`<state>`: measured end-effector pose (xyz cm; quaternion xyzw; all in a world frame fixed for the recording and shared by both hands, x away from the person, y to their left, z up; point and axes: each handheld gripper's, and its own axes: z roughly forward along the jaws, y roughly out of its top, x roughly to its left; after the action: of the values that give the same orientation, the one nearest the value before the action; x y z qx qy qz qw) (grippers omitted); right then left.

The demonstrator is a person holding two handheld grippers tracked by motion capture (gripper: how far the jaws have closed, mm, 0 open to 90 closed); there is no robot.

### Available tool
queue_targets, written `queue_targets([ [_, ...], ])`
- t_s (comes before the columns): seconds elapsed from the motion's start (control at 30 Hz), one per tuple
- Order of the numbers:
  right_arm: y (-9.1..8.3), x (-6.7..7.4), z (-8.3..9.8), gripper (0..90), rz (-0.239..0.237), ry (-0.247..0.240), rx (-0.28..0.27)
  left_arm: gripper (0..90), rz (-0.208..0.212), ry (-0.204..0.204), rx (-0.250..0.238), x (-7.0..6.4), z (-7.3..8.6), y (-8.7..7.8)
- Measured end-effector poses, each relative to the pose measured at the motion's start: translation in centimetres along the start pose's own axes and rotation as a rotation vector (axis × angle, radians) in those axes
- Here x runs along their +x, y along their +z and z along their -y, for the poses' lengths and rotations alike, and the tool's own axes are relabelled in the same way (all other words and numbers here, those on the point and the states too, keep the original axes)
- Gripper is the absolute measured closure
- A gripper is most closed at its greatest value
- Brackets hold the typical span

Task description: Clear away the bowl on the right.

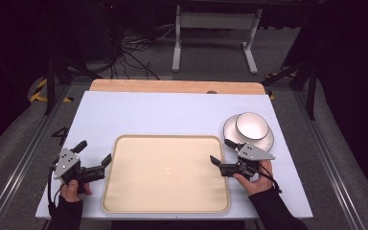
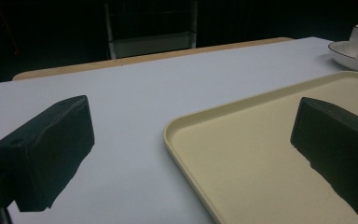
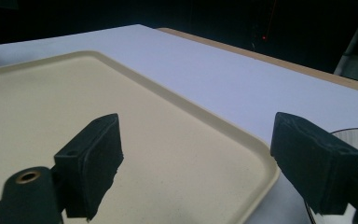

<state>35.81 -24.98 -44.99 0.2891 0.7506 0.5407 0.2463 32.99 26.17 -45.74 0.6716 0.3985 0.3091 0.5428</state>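
Observation:
A cream tray lies on the white table, with nothing on it. A white bowl with a dark rim sits on a white plate at the right. My left gripper rests at the tray's left edge, open and holding nothing; in the left gripper view its jaws straddle the tray's near-left corner. My right gripper sits at the tray's right edge, just in front of the plate, open with nothing between its jaws. The right gripper view has the tray rim running between its jaws.
The white table surface spreads behind the tray, with a wooden strip along its far edge. A white frame stand and cables are on the floor beyond. Dark metal rails flank the table.

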Motion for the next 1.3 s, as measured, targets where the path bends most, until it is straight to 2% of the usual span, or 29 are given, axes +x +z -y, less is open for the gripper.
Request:
queue_targets([
  [0.77,0.1,-0.1,-0.2,16.5,-0.023,0.011,0.023,0.1,-0.006,0.019,0.011,-0.2,0.0,0.1],
  [0.9,-0.2,-0.2,-1.1,16.8,-0.019,0.003,0.018,0.1,-0.006,0.019,0.012,-0.2,0.0,0.1],
  [1.07,-0.2,-0.3,-2.2,16.8,-0.031,0.021,0.014,0.1,-0.007,0.020,0.012,-0.2,0.0,0.2],
  [1.17,-0.3,-0.2,-2.9,16.8,-0.028,0.010,0.010,0.2,-0.006,0.022,0.015,-0.2,0.0,0.2],
  [1.3,-0.7,-0.1,-3.9,16.8,-0.025,0.012,-0.018,0.2,-0.006,0.022,0.016,-0.2,0.0,0.2],
])
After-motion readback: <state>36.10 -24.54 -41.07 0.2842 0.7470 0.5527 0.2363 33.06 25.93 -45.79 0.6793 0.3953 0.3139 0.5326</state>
